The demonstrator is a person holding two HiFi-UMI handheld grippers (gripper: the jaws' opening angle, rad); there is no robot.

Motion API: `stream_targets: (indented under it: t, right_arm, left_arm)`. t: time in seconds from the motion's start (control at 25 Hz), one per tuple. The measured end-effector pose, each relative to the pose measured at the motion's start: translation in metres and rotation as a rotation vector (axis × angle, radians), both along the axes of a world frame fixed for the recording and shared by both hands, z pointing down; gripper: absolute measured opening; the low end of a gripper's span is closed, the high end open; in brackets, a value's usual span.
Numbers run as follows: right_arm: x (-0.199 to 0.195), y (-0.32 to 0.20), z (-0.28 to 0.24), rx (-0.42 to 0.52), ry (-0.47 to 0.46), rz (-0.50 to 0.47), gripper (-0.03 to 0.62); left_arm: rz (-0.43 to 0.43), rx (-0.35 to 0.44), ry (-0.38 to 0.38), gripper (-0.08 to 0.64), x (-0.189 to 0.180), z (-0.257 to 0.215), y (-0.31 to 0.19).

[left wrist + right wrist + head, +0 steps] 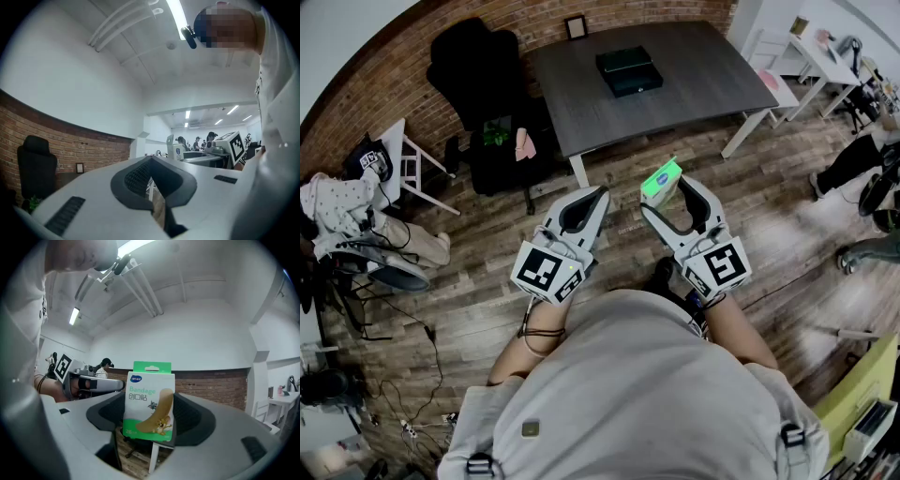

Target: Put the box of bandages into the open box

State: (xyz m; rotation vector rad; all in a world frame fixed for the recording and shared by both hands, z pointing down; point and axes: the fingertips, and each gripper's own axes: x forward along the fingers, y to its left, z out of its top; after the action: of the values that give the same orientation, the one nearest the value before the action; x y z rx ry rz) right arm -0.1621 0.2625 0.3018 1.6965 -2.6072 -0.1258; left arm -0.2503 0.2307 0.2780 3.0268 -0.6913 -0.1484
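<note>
Holding item: box of bandages point(150, 401), green and white, upright, clamped between the wide-set jaws of the right gripper point(666, 194). Carried in the air over the wooden floor point(487, 244), just ahead of the person's body.

Left gripper point(598, 195): jaws closed tip to tip, nothing between them, idle just beside the right.

Destination: dark box point(629, 70), taken to be the open box, lying on the grey table point(703, 84), well apart from both grippers. Not clear from this far off whether open or what inside.

Progress, as judged: pick-up done, grip apparently firm. Left to do: carrying across to the table, lowering into the dark box, releasing. Roughly early-to-middle stage.
</note>
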Motion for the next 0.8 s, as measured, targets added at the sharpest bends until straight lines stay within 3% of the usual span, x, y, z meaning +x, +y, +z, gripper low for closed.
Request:
stream_targets:
  t: [0.8]
  right_arm:
    - [0.026, -0.008, 0.003, 0.009, -0.008, 0.000, 0.308]
  left_arm:
    - [-0.008, -0.008, -0.020, 0.015, 0.027, 0.008, -0.009]
